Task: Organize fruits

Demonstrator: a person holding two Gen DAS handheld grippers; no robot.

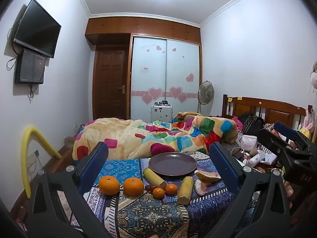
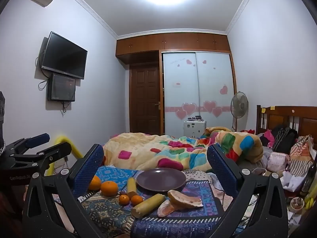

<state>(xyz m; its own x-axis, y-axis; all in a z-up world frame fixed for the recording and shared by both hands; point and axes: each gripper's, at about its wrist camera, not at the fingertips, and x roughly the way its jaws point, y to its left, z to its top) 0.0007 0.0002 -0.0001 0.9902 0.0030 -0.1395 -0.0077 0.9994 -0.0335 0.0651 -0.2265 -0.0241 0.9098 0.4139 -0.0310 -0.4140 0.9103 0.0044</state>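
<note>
1. Hovering level before the purple plate [image 1: 172,163], the left hand-held gripper [image 1: 158,158] has its blue pads spread wide with nothing between them.
2. The right hand-held gripper [image 2: 155,158] also stands wide apart and grips nothing; it faces the plate from slightly further right.
3. The plate sits bare on the patterned cloth [image 1: 138,214], at its far edge.
4. Two large oranges [image 1: 109,185] lie side by side, near the plate's front left.
5. Two small mandarins [image 1: 171,188] rest in front of the plate, with dark grapes [image 1: 149,187] just beside them.
6. One corn piece [image 1: 154,177] touches the plate's front left rim; another corn piece [image 1: 185,190] lies in front of the plate.
7. Peeled pomelo pieces [image 1: 207,176] sit at the plate's front right.
8. A colourful blanket [image 1: 158,136] is heaped behind the plate.
</note>
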